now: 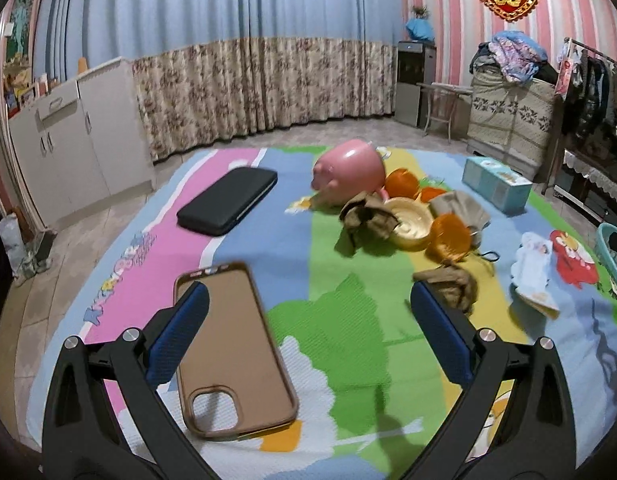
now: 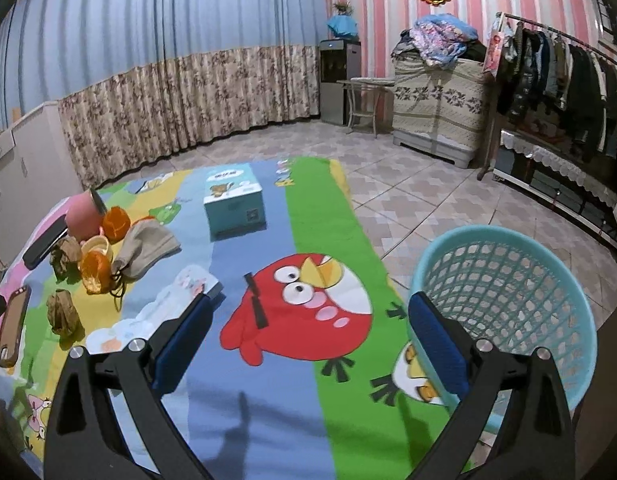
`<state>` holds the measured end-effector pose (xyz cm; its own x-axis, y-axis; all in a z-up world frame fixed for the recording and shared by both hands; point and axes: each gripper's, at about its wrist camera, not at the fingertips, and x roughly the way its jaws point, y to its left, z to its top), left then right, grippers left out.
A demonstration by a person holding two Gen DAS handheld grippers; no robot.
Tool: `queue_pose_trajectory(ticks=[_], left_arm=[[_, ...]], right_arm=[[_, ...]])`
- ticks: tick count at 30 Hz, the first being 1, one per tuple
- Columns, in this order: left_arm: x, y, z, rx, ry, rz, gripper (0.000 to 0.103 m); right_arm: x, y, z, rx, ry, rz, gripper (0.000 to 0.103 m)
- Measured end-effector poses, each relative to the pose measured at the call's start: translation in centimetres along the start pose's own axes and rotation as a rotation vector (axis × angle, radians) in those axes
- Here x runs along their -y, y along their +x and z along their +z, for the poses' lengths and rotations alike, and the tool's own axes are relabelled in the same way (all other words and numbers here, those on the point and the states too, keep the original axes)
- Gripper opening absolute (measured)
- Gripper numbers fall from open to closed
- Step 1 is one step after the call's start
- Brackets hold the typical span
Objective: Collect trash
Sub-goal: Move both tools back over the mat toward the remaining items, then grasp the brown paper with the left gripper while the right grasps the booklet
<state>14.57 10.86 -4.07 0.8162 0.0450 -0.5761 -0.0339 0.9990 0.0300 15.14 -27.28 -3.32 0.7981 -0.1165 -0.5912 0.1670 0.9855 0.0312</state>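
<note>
The crumpled brown paper wads (image 1: 448,284), orange peels (image 1: 452,236) and a torn wrapper (image 1: 534,272) lie on the play mat (image 1: 348,320), at one to two o'clock from the left gripper (image 1: 308,332). They look light, soft and crushable; pinch each across its bulk. Both grippers hover level, jaws wide and empty. The right gripper (image 2: 312,344) has the mesh basket (image 2: 508,280) at three o'clock.

Turquoise lattice basket (image 2: 520,280), orange peels (image 1: 451,236)
</note>
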Motion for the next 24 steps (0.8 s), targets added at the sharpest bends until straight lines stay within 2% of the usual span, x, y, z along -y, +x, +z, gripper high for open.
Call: queue_pose_trajectory(ticks=[6, 10, 14, 21, 24], left_arm=[[1.7, 0.6, 0.9, -0.008, -0.006, -0.07, 0.097], [4.8, 0.9, 1.6, -0.008, 0.031, -0.133, 0.097], [7.6, 2.3, 2.2, -0.042, 0.071, -0.172, 0.097], [9.5, 4.9, 1.9, -0.123, 0.105, -0.171, 0.097], [9.4, 5.7, 1.6, -0.154, 0.094, -0.183, 0.091]], right_arm=[[-0.8, 0.8, 0.0, -0.021, -0.015, -0.012, 0.096], [-0.5, 1.1, 0.1, -0.032, -0.008, -0.018, 0.096], [-0.8, 1.4, 0.0, -0.041, -0.017, -0.023, 0.096], [-0.9, 1.4, 0.0, -0.043, -0.026, -0.029, 0.096], [-0.9, 1.5, 0.0, -0.048, -0.022, -0.025, 0.096]])
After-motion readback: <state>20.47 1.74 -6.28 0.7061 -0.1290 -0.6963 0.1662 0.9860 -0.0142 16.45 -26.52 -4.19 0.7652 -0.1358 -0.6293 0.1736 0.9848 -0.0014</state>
